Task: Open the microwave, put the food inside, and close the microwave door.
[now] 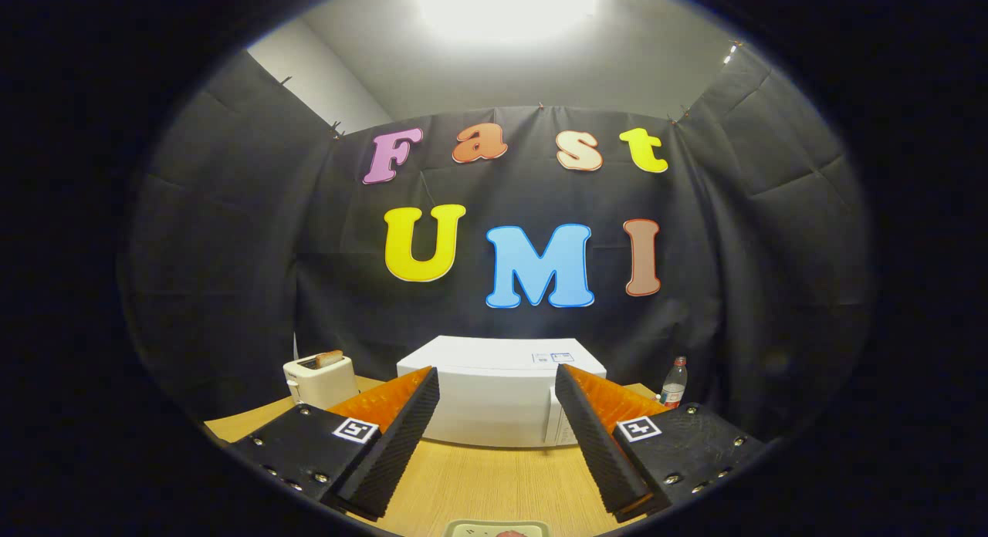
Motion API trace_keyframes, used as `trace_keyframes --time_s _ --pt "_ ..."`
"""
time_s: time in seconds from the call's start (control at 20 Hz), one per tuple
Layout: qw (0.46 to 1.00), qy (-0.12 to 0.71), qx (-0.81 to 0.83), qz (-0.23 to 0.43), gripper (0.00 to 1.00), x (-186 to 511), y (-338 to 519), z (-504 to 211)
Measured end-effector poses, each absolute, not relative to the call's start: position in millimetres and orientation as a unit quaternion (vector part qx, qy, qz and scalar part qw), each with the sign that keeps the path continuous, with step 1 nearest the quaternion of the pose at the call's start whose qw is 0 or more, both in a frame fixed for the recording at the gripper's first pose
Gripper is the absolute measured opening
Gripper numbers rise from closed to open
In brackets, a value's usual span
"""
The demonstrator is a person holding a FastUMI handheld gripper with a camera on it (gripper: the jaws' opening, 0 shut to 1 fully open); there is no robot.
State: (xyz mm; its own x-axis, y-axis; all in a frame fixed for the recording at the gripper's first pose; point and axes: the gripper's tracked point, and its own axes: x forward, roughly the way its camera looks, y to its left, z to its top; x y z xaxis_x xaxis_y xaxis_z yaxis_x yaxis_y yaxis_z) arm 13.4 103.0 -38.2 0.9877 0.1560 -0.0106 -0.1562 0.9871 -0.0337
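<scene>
Microwave (494, 394) door is closed beyond the wide-open, empty jaws (498, 437), while food sits on a plate (471, 528) on the surface (494, 479) beneath them.

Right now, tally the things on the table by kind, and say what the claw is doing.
Microwave: 1, door shut
Toaster: 1, toast in it
Bottle: 1
Plate: 1, near edge
Total: 4
Claw: open, holding nothing, aimed at the microwave.
</scene>
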Motion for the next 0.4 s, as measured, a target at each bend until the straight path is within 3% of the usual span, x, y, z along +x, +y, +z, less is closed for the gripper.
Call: trace_keyframes --time_s 0.4 --pt "0.997 0.002 -0.017 0.076 0.97 11.3 102.1 -37.2"
